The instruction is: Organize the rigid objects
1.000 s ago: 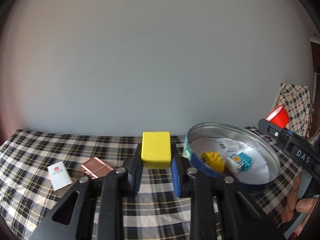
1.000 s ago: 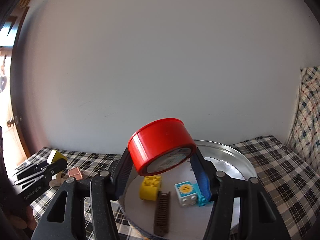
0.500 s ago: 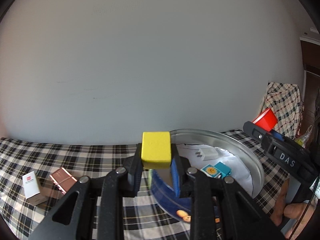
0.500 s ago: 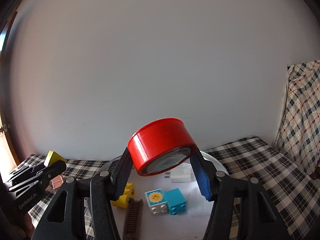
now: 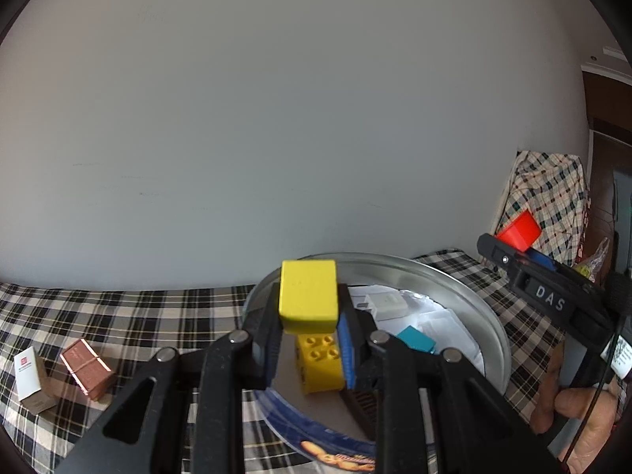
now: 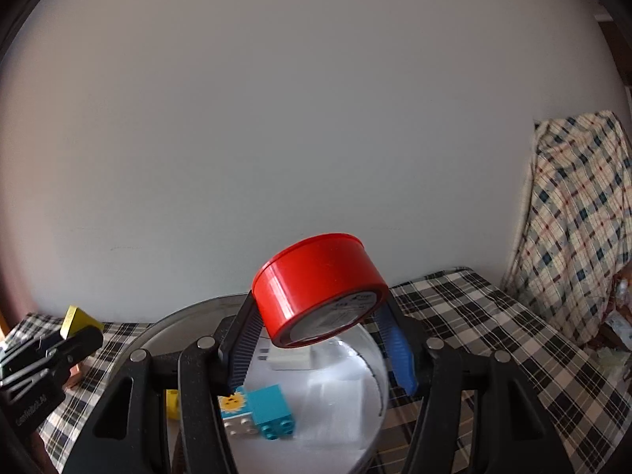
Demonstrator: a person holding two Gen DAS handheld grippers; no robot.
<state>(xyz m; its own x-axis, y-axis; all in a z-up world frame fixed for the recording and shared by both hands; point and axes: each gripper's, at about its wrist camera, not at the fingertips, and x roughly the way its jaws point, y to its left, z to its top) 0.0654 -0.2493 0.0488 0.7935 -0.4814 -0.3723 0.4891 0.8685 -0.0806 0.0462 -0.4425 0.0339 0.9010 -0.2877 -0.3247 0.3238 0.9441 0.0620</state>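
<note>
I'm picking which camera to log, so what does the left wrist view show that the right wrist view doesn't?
Only the left wrist view: a brown box and a white box on the checked cloth, and a dark ridged strip in the tin.

Only the right wrist view: the sun-face block.

Both: the round tin, white adapter, yellow cube and red tub, each clamped in a hand-held gripper.

Plain pale wall; checked cloth over table; plaid-draped furniture, perhaps chair.
</note>
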